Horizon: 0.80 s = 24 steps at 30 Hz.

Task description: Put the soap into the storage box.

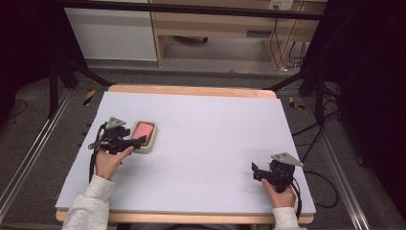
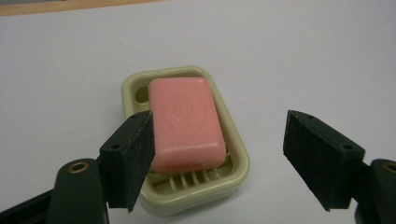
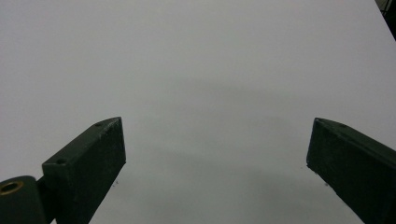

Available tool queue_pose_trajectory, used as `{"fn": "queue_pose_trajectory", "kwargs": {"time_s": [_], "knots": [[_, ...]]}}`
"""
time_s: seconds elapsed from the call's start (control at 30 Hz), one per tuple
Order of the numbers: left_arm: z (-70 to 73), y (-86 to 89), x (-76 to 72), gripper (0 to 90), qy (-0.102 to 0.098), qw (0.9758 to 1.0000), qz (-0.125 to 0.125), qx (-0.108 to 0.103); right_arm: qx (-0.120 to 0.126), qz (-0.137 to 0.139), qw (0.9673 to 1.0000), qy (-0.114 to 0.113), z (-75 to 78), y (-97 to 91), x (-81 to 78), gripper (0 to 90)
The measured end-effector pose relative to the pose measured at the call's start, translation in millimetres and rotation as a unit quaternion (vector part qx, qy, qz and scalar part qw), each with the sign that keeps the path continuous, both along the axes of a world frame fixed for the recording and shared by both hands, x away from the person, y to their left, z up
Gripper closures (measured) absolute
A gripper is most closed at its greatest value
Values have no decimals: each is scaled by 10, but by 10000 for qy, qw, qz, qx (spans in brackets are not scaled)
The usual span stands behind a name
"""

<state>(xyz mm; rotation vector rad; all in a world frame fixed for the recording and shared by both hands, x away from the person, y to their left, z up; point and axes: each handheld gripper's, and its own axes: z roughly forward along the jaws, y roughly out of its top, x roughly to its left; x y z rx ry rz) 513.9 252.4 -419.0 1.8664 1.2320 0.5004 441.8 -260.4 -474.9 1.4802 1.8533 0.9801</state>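
Left tongs (image 2: pixel 219 158), jaws spread wide and holding nothing, poised just short of the soap dish (image 2: pixel 236 154); one jaw overlaps the near left side of the dish in the left gripper view, the other stands apart over bare desk (image 2: pixel 303 56), so the opening is offset from the dish rather than centred on it; whether the overlapping jaw touches the dish cannot be told. Right tongs (image 3: pixel 217 154), likewise fully open and empty, above bare surface near the desk's near right corner, well apart from the dish.

Pink soap bar (image 2: pixel 187 123), rectangular with rounded corners and an embossed mark on top, lying flat in the pale green dish, which sits toward the left edge of the desk, about midway between its far and near edges; the bar covers most of the ribbed floor, with slats exposed at its near end.

Handling, as judged: bar probably rigid, moderately light, smooth and liable to slip, more so if damp; best gripped across its two long sides, above the dish rim; dish likely light stiff plastic, apt to slide on the smooth desk if nudged; gripping its rim wall is the alternative hold.
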Motion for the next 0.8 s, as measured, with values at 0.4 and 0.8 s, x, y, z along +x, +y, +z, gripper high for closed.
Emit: {"fn": "queue_pose_trajectory", "kwargs": {"time_s": [0.4, 0.8], "knots": [[-188, 271, -266, 221, -56, 9998, 40, 177, 39, -101, 9999, 17, 0, -79, -24, 46], [-457, 524, -498, 223, 204, 9994, 243, 100, 6, -102, 9999, 83, -12, -90, -35, 45]]}}
